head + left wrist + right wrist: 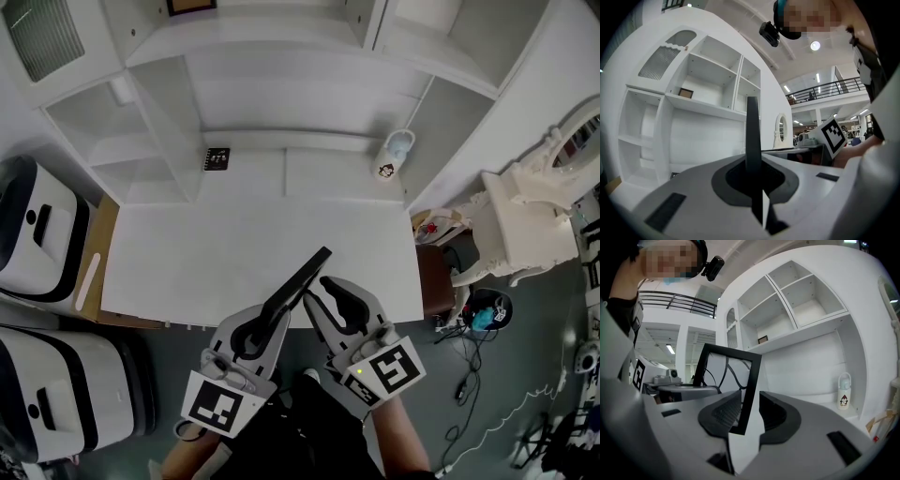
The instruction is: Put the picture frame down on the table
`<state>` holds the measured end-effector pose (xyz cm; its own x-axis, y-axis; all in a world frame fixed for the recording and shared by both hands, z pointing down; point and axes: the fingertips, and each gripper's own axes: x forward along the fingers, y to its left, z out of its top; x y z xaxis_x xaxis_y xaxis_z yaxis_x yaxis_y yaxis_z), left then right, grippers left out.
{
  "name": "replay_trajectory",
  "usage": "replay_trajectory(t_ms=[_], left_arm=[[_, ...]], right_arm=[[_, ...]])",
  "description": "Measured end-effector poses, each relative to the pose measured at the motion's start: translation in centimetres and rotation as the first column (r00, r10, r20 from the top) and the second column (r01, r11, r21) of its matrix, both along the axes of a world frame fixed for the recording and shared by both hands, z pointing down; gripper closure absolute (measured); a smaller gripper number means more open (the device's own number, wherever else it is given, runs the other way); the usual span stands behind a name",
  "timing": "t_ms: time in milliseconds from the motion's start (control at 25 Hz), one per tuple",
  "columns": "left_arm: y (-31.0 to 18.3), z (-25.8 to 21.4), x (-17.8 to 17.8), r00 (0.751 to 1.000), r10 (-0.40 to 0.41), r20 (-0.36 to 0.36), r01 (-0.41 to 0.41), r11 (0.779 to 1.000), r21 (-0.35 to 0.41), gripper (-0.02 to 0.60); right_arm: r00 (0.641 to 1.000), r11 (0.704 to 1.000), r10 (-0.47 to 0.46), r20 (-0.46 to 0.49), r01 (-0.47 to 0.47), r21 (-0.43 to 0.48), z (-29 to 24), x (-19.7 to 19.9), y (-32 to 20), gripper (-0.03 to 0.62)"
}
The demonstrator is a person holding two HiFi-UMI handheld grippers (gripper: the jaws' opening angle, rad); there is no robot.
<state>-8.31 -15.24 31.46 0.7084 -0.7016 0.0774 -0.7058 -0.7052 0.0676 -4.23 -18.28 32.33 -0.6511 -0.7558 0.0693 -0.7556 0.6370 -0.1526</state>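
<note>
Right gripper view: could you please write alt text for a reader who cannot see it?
A black picture frame stands between the open jaws of the right gripper. Behind are a white shelf unit and, at right, a small penguin bottle.

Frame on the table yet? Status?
Done: nothing yet. The frame is off the table, held on edge by its front edge. In hand: the left gripper is shut on the frame; the right gripper is open, jaws apart around a frame corner. Left: lower the frame onto the table and let go.
</note>
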Motion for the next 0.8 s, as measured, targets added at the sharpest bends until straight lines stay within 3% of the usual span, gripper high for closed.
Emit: replay_trajectory(t_ms=[440, 800], left_arm=[[0.5, 0.2, 0.8, 0.997, 0.072, -0.038, -0.072, 0.997, -0.014, 0.569], [0.1, 0.5, 1.1, 0.997, 0.073, -0.031, -0.073, 0.997, -0.020, 0.569]], right_arm=[[0.997, 0.999, -0.048, 0.063, 0.049, -0.011, 0.2, 0.6, 0.5, 0.496], [0.996, 0.999, -0.006, 0.087, 0.009, -0.032, 0.3, 1.3, 0.0, 0.526]])
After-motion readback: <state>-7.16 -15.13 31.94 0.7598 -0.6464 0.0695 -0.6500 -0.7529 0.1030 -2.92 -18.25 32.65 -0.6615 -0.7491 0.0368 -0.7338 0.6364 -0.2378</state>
